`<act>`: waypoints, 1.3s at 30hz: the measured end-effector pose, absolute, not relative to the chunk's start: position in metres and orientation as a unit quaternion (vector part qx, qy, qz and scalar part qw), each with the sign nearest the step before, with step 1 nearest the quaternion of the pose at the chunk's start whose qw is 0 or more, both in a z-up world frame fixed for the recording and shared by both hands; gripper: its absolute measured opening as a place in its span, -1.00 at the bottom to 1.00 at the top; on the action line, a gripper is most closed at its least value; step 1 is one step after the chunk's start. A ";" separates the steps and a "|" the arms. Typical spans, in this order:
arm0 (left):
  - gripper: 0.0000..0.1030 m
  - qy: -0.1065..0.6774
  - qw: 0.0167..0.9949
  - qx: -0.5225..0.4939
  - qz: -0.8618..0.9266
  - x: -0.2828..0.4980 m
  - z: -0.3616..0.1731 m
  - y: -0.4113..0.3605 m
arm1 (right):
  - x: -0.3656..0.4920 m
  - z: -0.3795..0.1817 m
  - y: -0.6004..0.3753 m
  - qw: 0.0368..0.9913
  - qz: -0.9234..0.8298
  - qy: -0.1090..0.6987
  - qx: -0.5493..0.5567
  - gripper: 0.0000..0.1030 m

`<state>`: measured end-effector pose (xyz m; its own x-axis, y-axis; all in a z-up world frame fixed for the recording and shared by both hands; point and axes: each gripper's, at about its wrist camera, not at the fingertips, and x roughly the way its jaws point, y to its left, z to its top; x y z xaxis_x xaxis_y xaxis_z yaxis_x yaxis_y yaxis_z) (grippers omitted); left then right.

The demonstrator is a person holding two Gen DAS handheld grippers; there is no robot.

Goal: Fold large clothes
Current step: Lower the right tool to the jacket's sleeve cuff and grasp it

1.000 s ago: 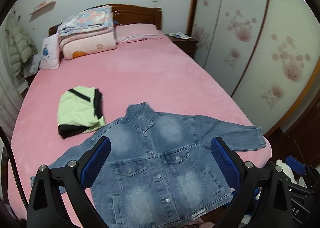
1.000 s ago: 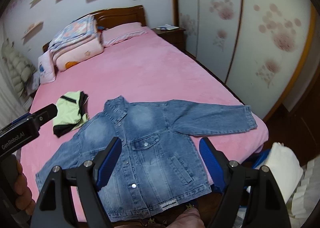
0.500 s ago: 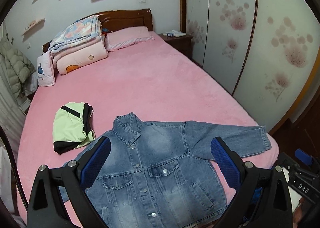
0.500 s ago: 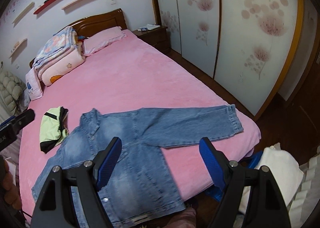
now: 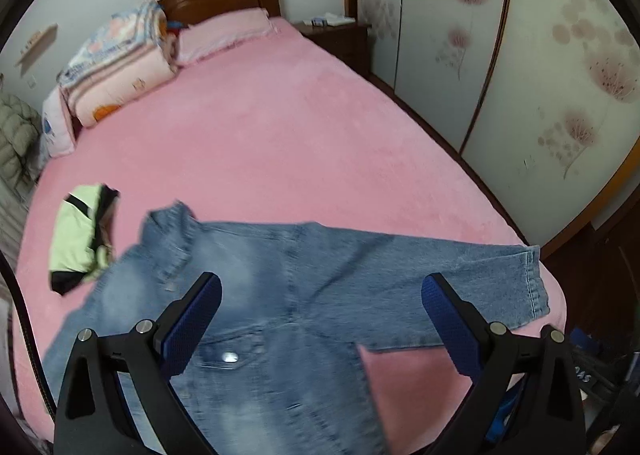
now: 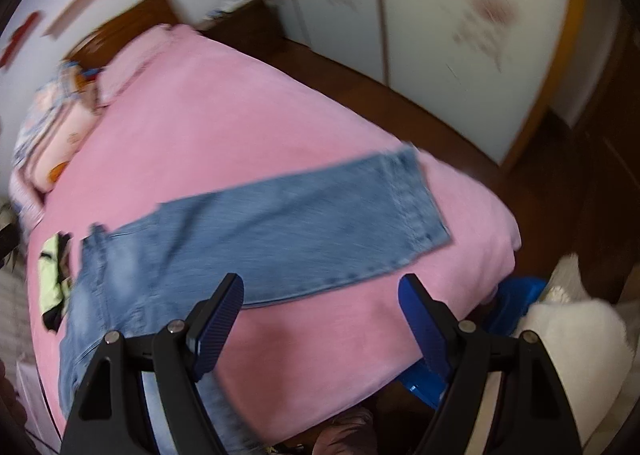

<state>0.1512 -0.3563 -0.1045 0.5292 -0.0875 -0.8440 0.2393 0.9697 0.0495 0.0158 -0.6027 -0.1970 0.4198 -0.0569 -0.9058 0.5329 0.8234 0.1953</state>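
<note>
**Denim jacket spread flat, both grippers above it, nothing gripped**

- Denim jacket (image 5: 280,295) lies front-up on the near part of the pink bed (image 5: 280,143), collar toward the far left, one sleeve (image 6: 320,223) stretched out to the right, its cuff near the bed's right edge. Laid open and flat like this, seams and sleeves are exposed, which looks like the layout for a first fold; no fold made yet, as far as I can judge.
- Left gripper (image 5: 320,319): jaws wide apart, empty, over the jacket's chest and the sleeve root.
- Right gripper (image 6: 320,311): jaws wide apart, empty, over bare bed just near of the sleeve. Placement suggests the sleeve is the likely first thing to be taken, to bring it across the body.
- Small green-and-black garment (image 5: 80,231), already folded, sits left of the collar, apart from the working area.
- Stacked quilts (image 5: 116,67) and pillow (image 5: 224,31) at the far headboard end, well apart.
- Writing: partial characters on dark gear at the left view's lower right, perhaps "AS"; not readable with confidence. Right view motion-blurred; no labels legible on the jacket.
</note>
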 end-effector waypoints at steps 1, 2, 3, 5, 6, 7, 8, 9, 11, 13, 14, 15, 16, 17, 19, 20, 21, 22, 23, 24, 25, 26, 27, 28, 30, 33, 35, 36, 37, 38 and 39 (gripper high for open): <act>0.94 0.485 0.866 0.076 -0.094 0.154 -0.115 -0.363 | 0.016 -0.211 -0.611 0.800 -0.189 0.515 0.243 0.56; 0.94 0.498 0.859 0.066 -0.096 0.158 -0.129 -0.370 | 0.016 -0.230 -0.622 0.789 -0.196 0.525 0.254 0.56; 0.94 0.506 0.855 0.060 -0.097 0.161 -0.139 -0.374 | 0.016 -0.244 -0.631 0.779 -0.204 0.533 0.260 0.56; 0.94 0.521 0.847 0.050 -0.093 0.165 -0.164 -0.383 | 0.016 -0.267 -0.643 0.764 -0.217 0.543 0.271 0.56; 0.94 0.528 0.843 0.047 -0.088 0.166 -0.176 -0.387 | 0.016 -0.278 -0.650 0.757 -0.225 0.547 0.280 0.56; 0.94 0.532 0.841 0.047 -0.085 0.166 -0.183 -0.386 | 0.015 -0.290 -0.657 0.750 -0.230 0.549 0.290 0.56; 0.94 0.536 0.839 0.047 -0.081 0.166 -0.193 -0.387 | 0.014 -0.301 -0.665 0.743 -0.236 0.550 0.301 0.56; 0.94 0.539 0.837 0.048 -0.077 0.167 -0.201 -0.389 | 0.013 -0.308 -0.671 0.738 -0.242 0.548 0.310 0.56; 0.94 0.548 0.832 0.053 -0.066 0.168 -0.219 -0.391 | 0.011 -0.319 -0.682 0.731 -0.248 0.544 0.328 0.56; 0.94 0.556 0.827 0.054 -0.060 0.169 -0.233 -0.392 | 0.009 -0.330 -0.693 0.729 -0.252 0.534 0.348 0.56; 0.94 0.558 0.826 0.055 -0.057 0.170 -0.238 -0.392 | 0.009 -0.336 -0.698 0.726 -0.255 0.531 0.354 0.56; 0.94 0.560 0.825 0.055 -0.055 0.173 -0.241 -0.392 | 0.009 -0.339 -0.701 0.725 -0.257 0.529 0.359 0.55; 0.94 0.562 0.824 0.055 -0.052 0.174 -0.246 -0.392 | 0.010 -0.342 -0.705 0.724 -0.259 0.525 0.364 0.53; 0.94 0.563 0.823 0.053 -0.051 0.175 -0.248 -0.392 | 0.010 -0.343 -0.708 0.724 -0.260 0.522 0.367 0.53; 0.94 0.564 0.822 0.051 -0.050 0.177 -0.250 -0.390 | 0.013 -0.344 -0.713 0.726 -0.264 0.515 0.372 0.51; 0.94 0.564 0.823 0.051 -0.050 0.178 -0.250 -0.390 | 0.016 -0.344 -0.714 0.729 -0.266 0.511 0.370 0.48; 0.94 0.564 0.823 0.051 -0.050 0.178 -0.250 -0.390 | 0.018 -0.344 -0.715 0.730 -0.266 0.511 0.367 0.37; 0.94 0.563 0.823 0.050 -0.052 0.179 -0.249 -0.389 | 0.021 -0.344 -0.715 0.733 -0.265 0.511 0.362 0.19; 0.94 0.562 0.824 0.049 -0.053 0.179 -0.247 -0.389 | 0.025 -0.342 -0.713 0.738 -0.262 0.514 0.351 0.07; 0.94 0.560 0.825 0.050 -0.054 0.179 -0.246 -0.387 | 0.028 -0.340 -0.714 0.742 -0.255 0.515 0.346 -0.26; 0.94 0.557 0.827 0.050 -0.053 0.179 -0.242 -0.385 | 0.034 -0.337 -0.711 0.750 -0.241 0.514 0.339 -0.55; 0.94 0.555 0.829 0.049 -0.053 0.178 -0.239 -0.383 | 0.038 -0.331 -0.707 0.759 -0.236 0.514 0.323 -0.61; 0.94 0.551 0.831 0.046 -0.053 0.178 -0.234 -0.379 | 0.040 -0.327 -0.708 0.766 -0.235 0.512 0.307 -0.65; 0.94 0.549 0.833 0.043 -0.052 0.178 -0.229 -0.376 | 0.044 -0.320 -0.704 0.773 -0.233 0.509 0.298 -0.69; 0.94 0.542 0.838 0.040 -0.052 0.176 -0.219 -0.368 | 0.048 -0.303 -0.698 0.790 -0.222 0.495 0.286 -0.74; 0.94 0.526 0.848 0.037 -0.048 0.170 -0.197 -0.344 | 0.055 -0.263 -0.682 0.818 -0.193 0.468 0.275 -0.74; 0.94 0.515 0.856 0.038 -0.041 0.165 -0.185 -0.327 | 0.064 -0.235 -0.666 0.837 -0.168 0.452 0.260 -0.75; 0.94 0.509 0.859 0.038 -0.036 0.163 -0.178 -0.317 | 0.072 -0.223 -0.655 0.846 -0.154 0.444 0.253 -0.75; 0.94 0.503 0.863 0.036 -0.029 0.160 -0.170 -0.302 | 0.076 -0.211 -0.645 0.853 -0.142 0.438 0.245 -0.76; 0.94 0.499 0.866 0.034 -0.022 0.159 -0.164 -0.290 | 0.084 -0.194 -0.628 0.864 -0.124 0.430 0.231 -0.76; 0.94 0.494 0.869 0.029 -0.013 0.157 -0.158 -0.273 | 0.087 -0.184 -0.616 0.870 -0.114 0.425 0.222 -0.76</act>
